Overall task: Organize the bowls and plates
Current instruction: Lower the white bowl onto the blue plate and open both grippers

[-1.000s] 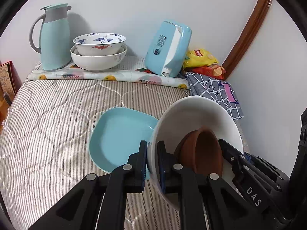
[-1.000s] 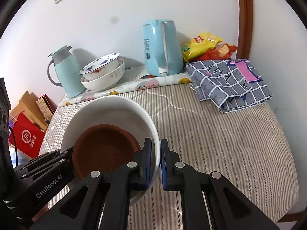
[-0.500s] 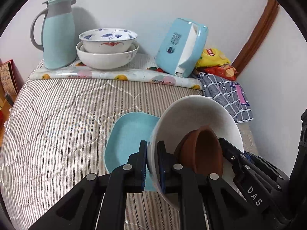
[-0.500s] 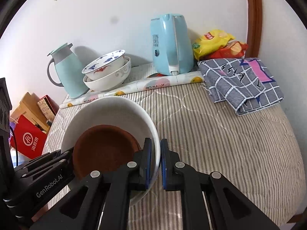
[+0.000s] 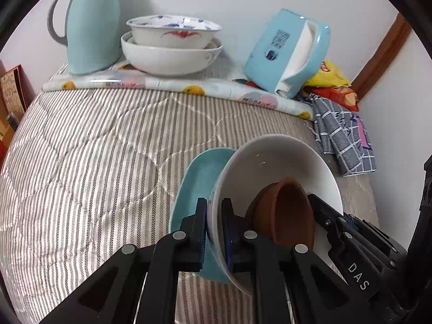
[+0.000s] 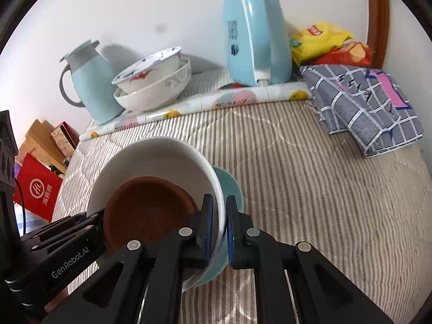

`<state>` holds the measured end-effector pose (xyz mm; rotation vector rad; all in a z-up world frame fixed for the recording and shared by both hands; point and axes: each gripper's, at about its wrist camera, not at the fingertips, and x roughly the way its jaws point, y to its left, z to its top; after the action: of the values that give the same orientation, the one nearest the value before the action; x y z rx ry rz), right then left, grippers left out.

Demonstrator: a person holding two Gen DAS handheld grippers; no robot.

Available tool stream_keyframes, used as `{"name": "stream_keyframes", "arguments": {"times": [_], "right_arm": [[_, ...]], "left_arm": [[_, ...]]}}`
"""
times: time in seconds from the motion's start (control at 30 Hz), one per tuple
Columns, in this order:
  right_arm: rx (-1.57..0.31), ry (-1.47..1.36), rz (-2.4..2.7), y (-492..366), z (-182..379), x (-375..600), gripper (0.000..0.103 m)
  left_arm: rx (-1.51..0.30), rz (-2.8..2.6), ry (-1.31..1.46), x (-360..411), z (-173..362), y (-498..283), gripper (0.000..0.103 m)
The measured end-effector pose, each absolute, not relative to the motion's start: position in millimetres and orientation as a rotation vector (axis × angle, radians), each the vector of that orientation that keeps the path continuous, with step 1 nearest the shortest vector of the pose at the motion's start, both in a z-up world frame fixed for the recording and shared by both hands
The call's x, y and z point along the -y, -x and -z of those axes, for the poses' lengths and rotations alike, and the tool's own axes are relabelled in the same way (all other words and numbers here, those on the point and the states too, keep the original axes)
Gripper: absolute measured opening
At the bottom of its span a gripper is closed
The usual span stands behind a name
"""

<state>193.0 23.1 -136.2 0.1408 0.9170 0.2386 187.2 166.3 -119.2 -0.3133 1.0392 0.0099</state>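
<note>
1. While you hold the white bowl (image 5: 272, 162) between both tools, your left hand-held gripper (image 5: 214, 216) is pinching its near rim, one finger outside the wall and one inside.
2. Your right hand-held gripper (image 6: 219, 216) is pinching the opposite rim of that same white bowl (image 6: 151, 156) in the same way, one finger on each side of the wall.
3. A brown bowl (image 5: 286, 213) sits nested inside the white one, leaning against its inner wall; you see it from above in the right wrist view (image 6: 147, 210).
4. The white bowl is tilted and sits directly over a light blue plate (image 5: 199, 178), which lies on the striped quilted surface (image 5: 81, 162). Whether bowl and plate touch, you cannot tell.
5. At the back, on a fruit-print mat (image 5: 162, 83), a patterned bowl (image 5: 172, 33) is stacked in a larger white bowl (image 5: 170, 59), with a pale blue jug (image 5: 91, 24) just beside them.
6. A blue kettle (image 6: 253, 40) stands farther along the mat, near snack bags (image 6: 329, 43) and a folded checked cloth (image 6: 361, 102).
</note>
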Motion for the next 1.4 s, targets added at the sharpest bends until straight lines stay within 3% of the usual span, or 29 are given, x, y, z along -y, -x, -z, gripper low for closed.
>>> {"name": "stream_keyframes", "arguments": {"times": [0.37, 0.97, 1.1, 1.27, 1.33, 1.4], "right_arm": [[-0.969, -0.163, -0.241, -211.9, 162.6, -23.5, 0.009], [-0.964, -0.187, -0.261, -214.4, 160.7, -20.4, 0.011], [-0.957, -0.186, -0.249, -210.7, 155.1, -15.0, 0.022], [-0.955, -0.173, -0.242, -200.4, 149.3, -8.9, 0.026], [-0.964, -0.152, -0.235, -194.4, 147.3, -8.2, 0.037], [-0.948, -0.128, -0.229, -184.2, 142.1, -6.7, 0.039]], "left_arm": [[-1.086, -0.007, 0.316, -167.5, 143.3, -202.3, 0.011], [-1.069, 0.03, 0.298, -171.8, 137.8, -201.4, 0.017], [-1.062, 0.026, 0.31, -174.3, 132.6, -196.5, 0.019], [-1.056, 0.017, 0.324, -177.8, 126.7, -188.5, 0.024], [-1.054, 0.008, 0.332, -178.2, 124.0, -183.2, 0.025], [-1.051, 0.008, 0.337, -177.6, 120.8, -177.7, 0.027]]}}
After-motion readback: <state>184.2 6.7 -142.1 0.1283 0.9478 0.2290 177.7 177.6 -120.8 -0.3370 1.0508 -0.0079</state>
